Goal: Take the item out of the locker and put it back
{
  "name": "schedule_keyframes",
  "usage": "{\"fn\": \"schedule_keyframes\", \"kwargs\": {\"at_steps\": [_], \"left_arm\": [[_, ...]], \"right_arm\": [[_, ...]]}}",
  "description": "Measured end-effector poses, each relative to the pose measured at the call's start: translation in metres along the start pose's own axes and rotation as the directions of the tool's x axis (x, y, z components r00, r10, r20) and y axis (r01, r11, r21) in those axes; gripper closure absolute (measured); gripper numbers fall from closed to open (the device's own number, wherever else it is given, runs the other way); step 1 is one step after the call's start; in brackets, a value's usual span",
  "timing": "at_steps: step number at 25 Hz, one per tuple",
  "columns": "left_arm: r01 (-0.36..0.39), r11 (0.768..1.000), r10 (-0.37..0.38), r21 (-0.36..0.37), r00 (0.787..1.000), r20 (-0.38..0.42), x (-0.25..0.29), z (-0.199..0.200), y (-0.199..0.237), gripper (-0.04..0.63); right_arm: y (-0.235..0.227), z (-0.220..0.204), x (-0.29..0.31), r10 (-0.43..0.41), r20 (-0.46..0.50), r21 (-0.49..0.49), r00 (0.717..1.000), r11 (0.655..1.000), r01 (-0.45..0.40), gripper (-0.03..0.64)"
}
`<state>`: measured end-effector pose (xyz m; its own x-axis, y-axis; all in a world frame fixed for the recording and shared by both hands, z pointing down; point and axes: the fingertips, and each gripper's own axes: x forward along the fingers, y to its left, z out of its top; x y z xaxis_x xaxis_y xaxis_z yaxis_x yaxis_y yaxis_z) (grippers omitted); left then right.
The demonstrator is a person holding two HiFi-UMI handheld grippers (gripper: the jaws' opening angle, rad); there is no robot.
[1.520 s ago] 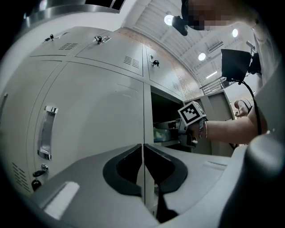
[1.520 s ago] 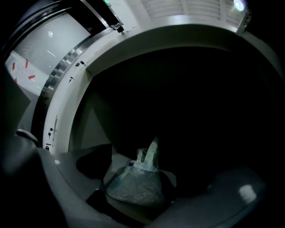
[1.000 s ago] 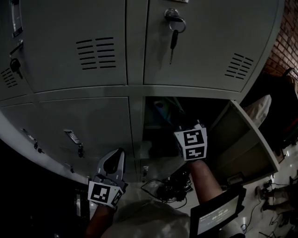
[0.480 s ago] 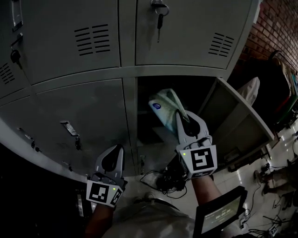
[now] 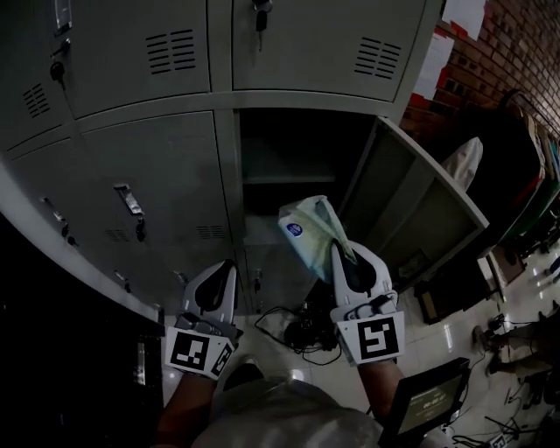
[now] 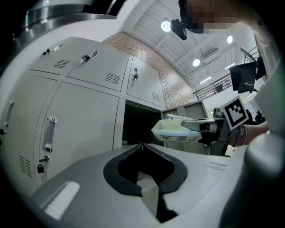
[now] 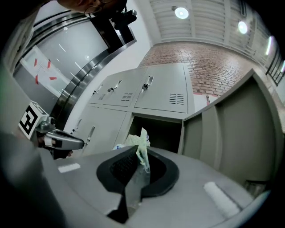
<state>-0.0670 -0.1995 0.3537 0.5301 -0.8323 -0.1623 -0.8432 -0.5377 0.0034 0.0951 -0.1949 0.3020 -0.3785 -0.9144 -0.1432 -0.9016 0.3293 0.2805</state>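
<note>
The open locker (image 5: 297, 162) has its door (image 5: 411, 219) swung out to the right. In front of it my right gripper (image 5: 337, 251) is shut on a pale green soft packet (image 5: 308, 229) with a blue label, held clear of the opening. In the right gripper view the packet's thin edge (image 7: 142, 149) sticks up between the closed jaws of the right gripper (image 7: 141, 156). My left gripper (image 5: 229, 267) hangs lower left by the closed locker door, shut and empty. The left gripper view shows its jaws meeting at the left gripper's tip (image 6: 141, 145), with the packet (image 6: 176, 130) beyond.
Closed grey lockers (image 5: 149, 175) fill the left and top, one with a key (image 5: 260, 13) in its lock. Black cables and gear (image 5: 302, 331) lie on the floor below the locker. A screen (image 5: 429, 402) sits at lower right, a brick wall (image 5: 516, 52) beyond.
The right gripper has drawn back out of the locker with the packet, which now hangs in front of the opening. The left gripper has stayed low and shut.
</note>
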Motion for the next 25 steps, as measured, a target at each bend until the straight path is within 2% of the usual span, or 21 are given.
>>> {"fn": "schedule_keyframes", "kwargs": {"at_steps": [5,9,18,25], "left_arm": [[-0.038,0.999,0.038,0.02,0.999,0.01,-0.022,0.006,-0.045,0.606],[-0.066,0.998,0.066,0.016,0.998,0.019,-0.044,0.013,-0.058,0.624],[-0.055,0.998,0.055,0.023,0.998,0.015,-0.063,0.016,-0.064,0.624],[-0.056,0.998,0.055,0.015,0.998,0.038,-0.073,0.027,-0.039,0.624]], "right_arm": [[0.0,0.003,-0.053,0.034,-0.005,0.006,0.999,0.999,-0.034,0.611],[0.006,0.003,-0.078,0.037,-0.01,-0.013,0.999,0.999,-0.038,0.611],[0.017,0.012,-0.092,0.022,-0.003,-0.006,1.0,1.0,-0.022,0.611],[0.033,0.022,-0.086,-0.008,0.011,-0.02,1.0,1.0,0.008,0.611]]}}
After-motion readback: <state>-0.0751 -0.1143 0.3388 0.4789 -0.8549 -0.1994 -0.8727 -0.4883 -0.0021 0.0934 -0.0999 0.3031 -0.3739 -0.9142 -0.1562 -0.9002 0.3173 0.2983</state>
